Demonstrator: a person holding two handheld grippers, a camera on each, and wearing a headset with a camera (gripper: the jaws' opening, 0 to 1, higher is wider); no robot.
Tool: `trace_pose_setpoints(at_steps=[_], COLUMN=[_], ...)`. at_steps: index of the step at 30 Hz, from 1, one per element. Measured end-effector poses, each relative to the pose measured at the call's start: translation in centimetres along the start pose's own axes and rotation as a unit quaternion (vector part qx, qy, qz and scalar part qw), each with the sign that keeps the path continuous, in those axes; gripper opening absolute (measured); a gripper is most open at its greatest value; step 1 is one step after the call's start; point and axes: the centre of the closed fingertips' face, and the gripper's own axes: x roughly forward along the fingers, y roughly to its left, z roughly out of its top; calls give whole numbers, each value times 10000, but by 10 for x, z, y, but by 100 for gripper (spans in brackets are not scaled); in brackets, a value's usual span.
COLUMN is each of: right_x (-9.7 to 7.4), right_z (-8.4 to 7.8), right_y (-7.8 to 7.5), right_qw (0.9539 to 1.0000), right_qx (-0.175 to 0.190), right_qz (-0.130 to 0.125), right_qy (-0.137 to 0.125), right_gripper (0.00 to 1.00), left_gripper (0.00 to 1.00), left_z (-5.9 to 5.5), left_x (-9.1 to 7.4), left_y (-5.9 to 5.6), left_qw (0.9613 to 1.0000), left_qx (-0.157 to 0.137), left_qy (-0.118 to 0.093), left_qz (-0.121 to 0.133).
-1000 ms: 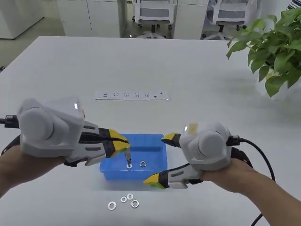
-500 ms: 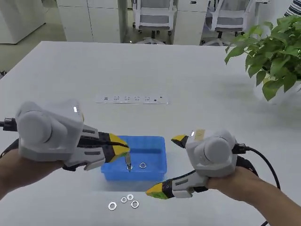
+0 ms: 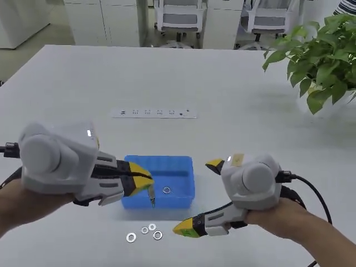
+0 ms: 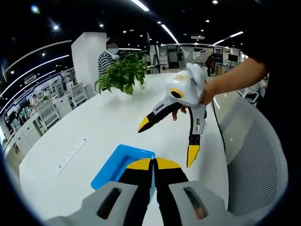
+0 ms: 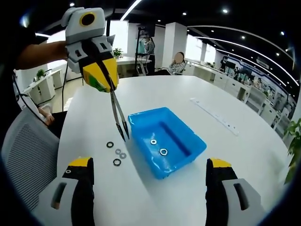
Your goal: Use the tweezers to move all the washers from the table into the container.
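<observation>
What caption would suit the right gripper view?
Left claw holds tweezers near four loose washers; two washers inside blue container.

A broad white worktable (image 3: 222, 94) stood in an open-plan office, with a flat white power strip (image 3: 154, 113) lying on it and a green leafy potted plant (image 3: 314, 53) at its far right corner. White swivel chairs with grey mesh backs (image 3: 181, 14) waited beyond, before white cabinets (image 3: 100, 22). Long ceiling light strips (image 4: 170, 34) glowed overhead.

The slim metal tweezers (image 5: 123, 133) point tips-down beside the blue plastic container (image 5: 178, 165) holding two silver washers (image 5: 163, 151); four loose washers (image 5: 116, 162) lie alongside.
</observation>
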Motion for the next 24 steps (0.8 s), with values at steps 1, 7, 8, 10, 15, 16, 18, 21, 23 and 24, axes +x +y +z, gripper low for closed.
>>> trace_pose_setpoints(at_steps=[1,7,8,10,15,16,18,21,23,24], right_x=[0,-2,-2,-2,-1,-1,-1,0,0,0], right_z=[-1,-6,-6,-7,-12,-13,-15,-18,-19,-20], right_y=[1,1,1,1,2,2,4,6,7,8], right_qw=[10000,10000,10000,9999,9999,9999,9999,9998,9998,9997], right_qx=[19,73,90,112,100,97,114,120,125,134], right_qz=[0,-29,-31,-29,-13,-11,14,29,43,47], right_qy=[-5,2,-7,-3,79,87,103,151,164,176], right_gripper=[100,100,100,100,100,100,100,100,100,100], left_gripper=[5,5,5,5,5,5,5,5,5,5], left_z=[-1,-5,-6,-7,-11,-12,-14,-17,-19,-20], left_x=[1,6,7,8,11,11,12,14,15,16], left_y=[-1,-7,-7,-8,-12,-13,-14,-17,-19,-20], left_qw=[10000,9999,9999,9999,9997,9997,9997,9995,9994,9994], left_qx=[-12,-21,-22,-26,-61,-67,-96,-111,-134,-138], left_qy=[3,22,20,16,44,48,61,88,104,112], left_qz=[-21,-120,-134,-157,-214,-222,-238,-270,-303,-312])
